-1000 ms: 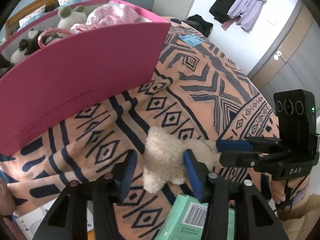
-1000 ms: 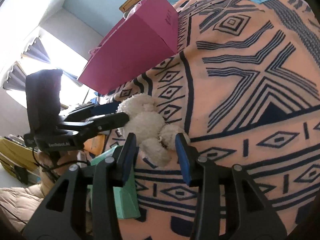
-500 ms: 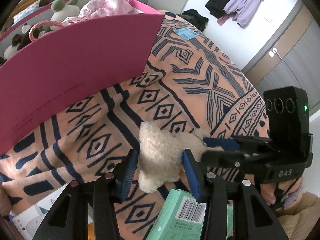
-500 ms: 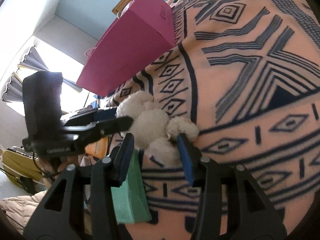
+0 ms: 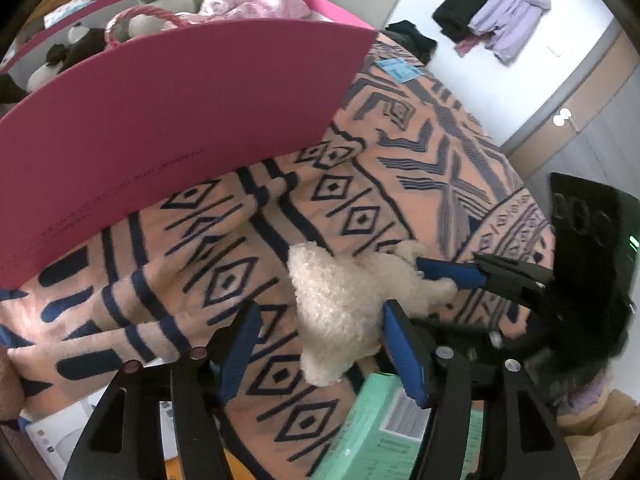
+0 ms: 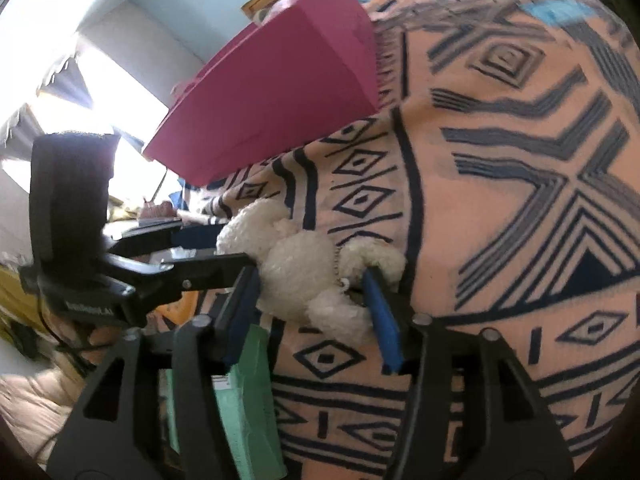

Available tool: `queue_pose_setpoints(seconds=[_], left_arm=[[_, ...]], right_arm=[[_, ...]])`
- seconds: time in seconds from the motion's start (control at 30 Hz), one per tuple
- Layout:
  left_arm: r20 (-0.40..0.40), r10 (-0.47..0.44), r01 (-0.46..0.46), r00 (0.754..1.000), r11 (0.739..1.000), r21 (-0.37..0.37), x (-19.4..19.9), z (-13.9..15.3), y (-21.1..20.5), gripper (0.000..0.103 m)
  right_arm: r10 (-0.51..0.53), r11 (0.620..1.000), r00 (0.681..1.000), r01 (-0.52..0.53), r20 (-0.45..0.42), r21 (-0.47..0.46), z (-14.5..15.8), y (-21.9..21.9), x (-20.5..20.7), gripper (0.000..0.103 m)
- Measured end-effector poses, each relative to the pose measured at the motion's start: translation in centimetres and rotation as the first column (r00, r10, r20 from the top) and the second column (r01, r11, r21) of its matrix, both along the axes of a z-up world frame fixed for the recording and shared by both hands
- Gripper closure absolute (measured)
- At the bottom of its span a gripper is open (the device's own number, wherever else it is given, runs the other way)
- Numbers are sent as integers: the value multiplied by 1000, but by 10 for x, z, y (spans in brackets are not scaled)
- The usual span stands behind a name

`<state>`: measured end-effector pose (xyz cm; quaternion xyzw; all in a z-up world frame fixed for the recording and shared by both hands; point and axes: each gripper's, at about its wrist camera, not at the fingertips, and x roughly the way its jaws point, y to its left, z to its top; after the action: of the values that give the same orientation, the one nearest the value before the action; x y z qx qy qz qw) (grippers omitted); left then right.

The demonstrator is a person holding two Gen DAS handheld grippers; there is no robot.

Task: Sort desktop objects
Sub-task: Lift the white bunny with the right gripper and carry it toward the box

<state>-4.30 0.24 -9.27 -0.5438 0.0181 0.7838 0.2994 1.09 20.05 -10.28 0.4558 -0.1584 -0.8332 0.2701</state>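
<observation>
A cream plush toy (image 5: 340,308) lies on the orange patterned blanket (image 5: 400,152); it also shows in the right wrist view (image 6: 304,276). My left gripper (image 5: 320,344) is open, its blue pads (image 5: 240,344) on either side of the toy's front part, the right pad touching it. My right gripper (image 6: 312,312) is open around the toy's other end and comes in from the right in the left wrist view (image 5: 452,274). A pink bag (image 5: 160,120) holding soft toys stands behind.
A green box (image 5: 384,432) lies at the blanket's near edge, under my fingers; it also shows in the right wrist view (image 6: 244,408). A blue paper (image 5: 398,70) lies far back on the blanket. Clothes (image 5: 492,8) hang on the wall.
Both grippers have moved in closer around the plush toy, and both views have shifted. The toy has turned slightly on the blanket. The left jaws look a little wider apart.
</observation>
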Motion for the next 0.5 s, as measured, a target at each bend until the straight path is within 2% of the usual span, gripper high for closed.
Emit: queue_pose_setpoints(seconds=[0.07,0.13,0.17,0.2,0.23,0.3,0.4,0.5], left_arm=[[1,16,-16,1000,1000,10,-2,-1,-4,39],[20,20,-21,1000,999,38,-3,-2,-8,41],[22,15,-16,1000,999,48,-2,-2,-8,44],[23,7,-9,1000,999,54,-2,-2,-7,51],[25,-3,1,1000,998,61,0,-1,-6,58],[23,-13,12,1000,998,67,3,1,-3,65],[6,-13,13,1000,998,61,6,5,-1,65],[-27,-10,12,1000,997,72,9,13,-2,67]], right_arm=[[-2,999,1000,3,-28,44,2,-8,2,35],[-14,1000,999,15,-29,25,0,-7,1,36],[-19,1000,1000,19,-25,21,-1,-7,0,37],[-29,999,999,29,-20,20,-1,-6,1,43],[-31,1000,999,31,-14,6,-2,-4,-1,44],[-29,1000,1000,29,-7,-7,0,-4,-5,47],[-10,1000,1000,10,-23,5,1,-8,-1,55],[-6,1000,999,6,-43,14,5,-10,-2,57]])
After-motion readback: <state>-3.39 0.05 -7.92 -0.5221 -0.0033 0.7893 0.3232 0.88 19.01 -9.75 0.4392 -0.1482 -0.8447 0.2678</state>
